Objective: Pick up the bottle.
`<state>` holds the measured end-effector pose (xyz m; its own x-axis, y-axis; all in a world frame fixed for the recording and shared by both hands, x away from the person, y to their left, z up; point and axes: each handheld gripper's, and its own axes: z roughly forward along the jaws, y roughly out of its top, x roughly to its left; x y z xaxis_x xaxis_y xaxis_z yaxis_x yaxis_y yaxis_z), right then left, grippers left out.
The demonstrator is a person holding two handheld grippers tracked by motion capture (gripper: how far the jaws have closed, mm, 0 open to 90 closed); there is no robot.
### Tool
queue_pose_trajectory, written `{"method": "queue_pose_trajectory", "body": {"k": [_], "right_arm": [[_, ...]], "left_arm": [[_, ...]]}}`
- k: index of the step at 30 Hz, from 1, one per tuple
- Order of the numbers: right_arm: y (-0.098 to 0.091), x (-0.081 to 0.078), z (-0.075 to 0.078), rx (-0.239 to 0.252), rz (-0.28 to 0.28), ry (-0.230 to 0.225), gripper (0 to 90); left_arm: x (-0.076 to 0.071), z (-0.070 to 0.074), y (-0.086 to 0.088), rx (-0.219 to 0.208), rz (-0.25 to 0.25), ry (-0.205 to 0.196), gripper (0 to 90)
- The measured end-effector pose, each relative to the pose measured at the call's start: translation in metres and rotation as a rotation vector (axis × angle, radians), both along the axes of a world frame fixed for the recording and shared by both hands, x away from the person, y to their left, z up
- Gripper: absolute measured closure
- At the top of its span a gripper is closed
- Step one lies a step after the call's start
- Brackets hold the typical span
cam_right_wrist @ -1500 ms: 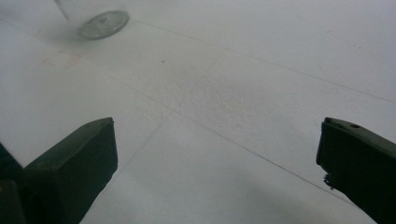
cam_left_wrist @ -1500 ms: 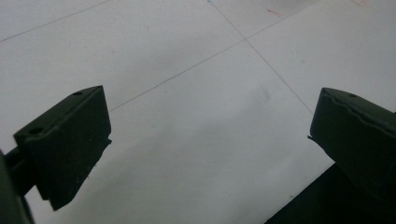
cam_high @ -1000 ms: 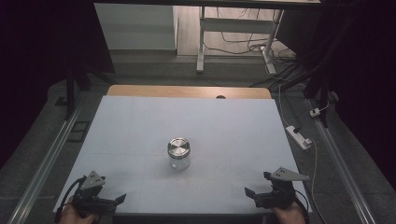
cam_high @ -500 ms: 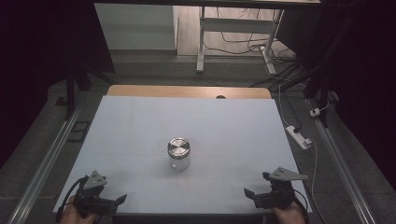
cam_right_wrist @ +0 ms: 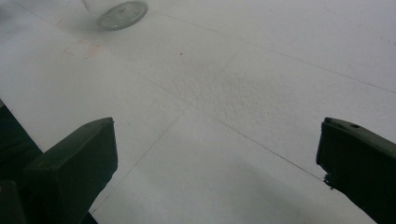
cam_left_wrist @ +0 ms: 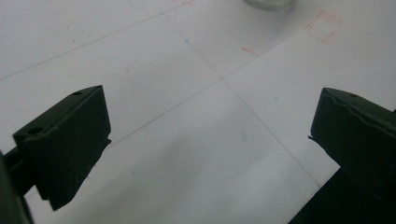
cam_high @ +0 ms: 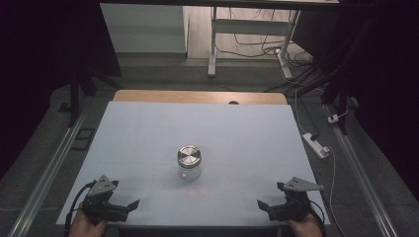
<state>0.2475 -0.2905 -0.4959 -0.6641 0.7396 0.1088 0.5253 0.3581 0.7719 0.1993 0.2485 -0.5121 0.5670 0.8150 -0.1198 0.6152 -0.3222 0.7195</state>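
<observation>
Nearest the person, the left gripper (cam_high: 129, 205) and the right gripper (cam_high: 263, 206) sat low at the two front corners of the white table (cam_high: 148, 128), each held in a hand at the table's near edge. Both had their jaws spread wide with nothing between them; in the left gripper view and the right gripper view bare tabletop lay in the gap, crossed by faint pencil lines.

Farther in, about midway between the grippers and well apart from both, a small glass jar (cam_high: 189, 163) stood upright with its round metal lid (cam_high: 188, 155) on. Its base just showed at the top of the left gripper view (cam_left_wrist: 270, 3) and of the right gripper view (cam_right_wrist: 122, 14). Beyond it the table ran bare to a wooden strip (cam_high: 197, 97) at the far edge, with a desk frame (cam_high: 213, 39) and cables on the floor behind.

The step in hand looked like the first reach toward the jar. To do it well, one gripper would probably need to come in level and clasp the glass body low down, squarely, while the other closed on the lid's rim from above. Glass is slick, so a slanted or high grip might tip it.
</observation>
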Motion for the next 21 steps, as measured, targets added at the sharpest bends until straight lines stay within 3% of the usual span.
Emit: {"method": "queue_pose_trajectory", "body": {"k": [9, 16, 21], "right_arm": [[0.001, 0.0, 0.0, -0.006, 0.006, -0.001, 0.0], [0.001, 0.0, 0.0, -0.01, 0.009, -0.002, 0.0], [0.002, 0.0, 0.0, -0.013, 0.011, -0.003, 0.0]], "left_arm": [[0.019, 0.0, -0.012, -0.041, -0.108, -0.058, 0.0], [0.032, 0.0, -0.023, -0.064, -0.14, -0.083, 0.0], [0.045, -0.002, -0.035, -0.057, -0.169, -0.089, 0.0]]}}
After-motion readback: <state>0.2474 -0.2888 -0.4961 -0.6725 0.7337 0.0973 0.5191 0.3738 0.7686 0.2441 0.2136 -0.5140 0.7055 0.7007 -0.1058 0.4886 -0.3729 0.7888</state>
